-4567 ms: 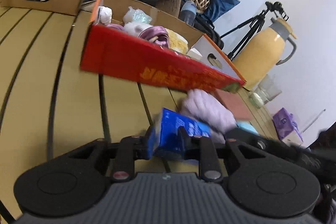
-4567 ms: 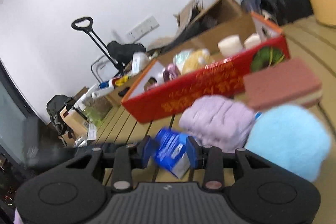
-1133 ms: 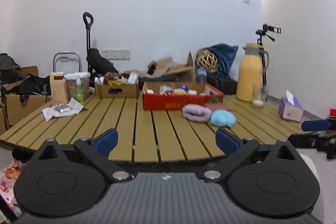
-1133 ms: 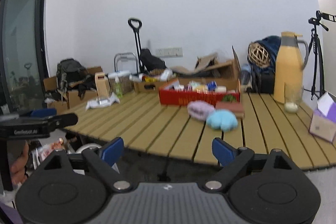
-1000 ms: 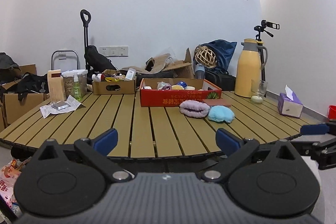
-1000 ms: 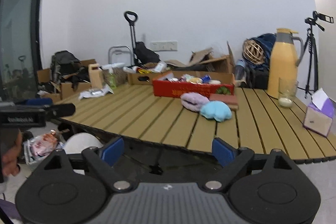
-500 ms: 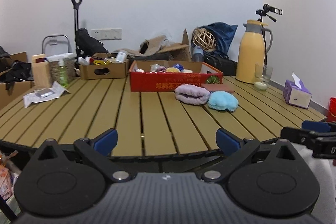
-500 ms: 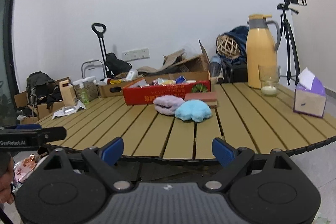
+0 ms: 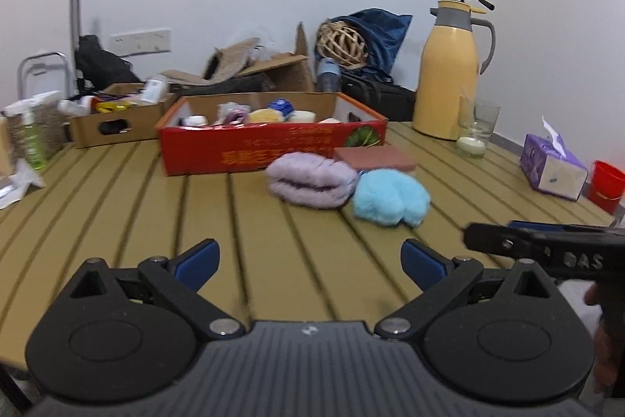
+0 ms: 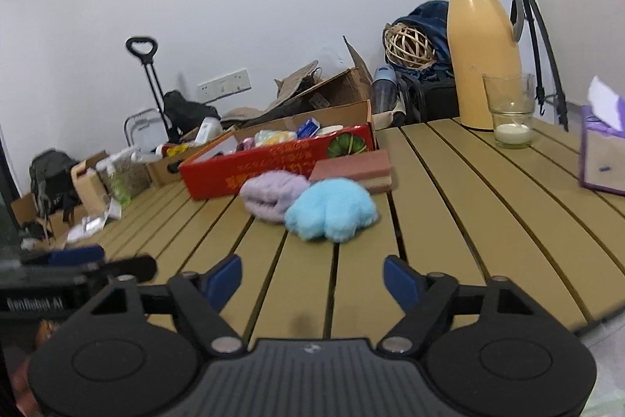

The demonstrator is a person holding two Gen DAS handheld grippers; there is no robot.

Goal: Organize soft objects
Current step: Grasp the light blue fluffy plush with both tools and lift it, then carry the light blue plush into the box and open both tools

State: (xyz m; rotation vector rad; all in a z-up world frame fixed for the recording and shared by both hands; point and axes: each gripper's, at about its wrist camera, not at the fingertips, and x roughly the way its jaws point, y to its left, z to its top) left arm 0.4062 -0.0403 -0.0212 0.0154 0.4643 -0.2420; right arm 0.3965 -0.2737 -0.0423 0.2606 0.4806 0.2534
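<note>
One lilac towel point(image 9: 310, 184), one blue plush point(image 9: 390, 197), one pink sponge point(image 9: 375, 159) at 12 o'clock; left gripper point(image 9: 310, 256) jaws wide, right gripper point(image 10: 312, 280) jaws just narrowed, nothing held.

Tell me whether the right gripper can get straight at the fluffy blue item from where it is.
Probably yes. The right gripper is open and empty, and only bare table slats lie between it and the fluffy blue item. The lilac towel touches its left side, so a wide grasp might catch both.

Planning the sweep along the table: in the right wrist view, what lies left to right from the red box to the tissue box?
red box → lilac towel → blue fluffy cloth → yellow jug → glass → tissue box
</note>
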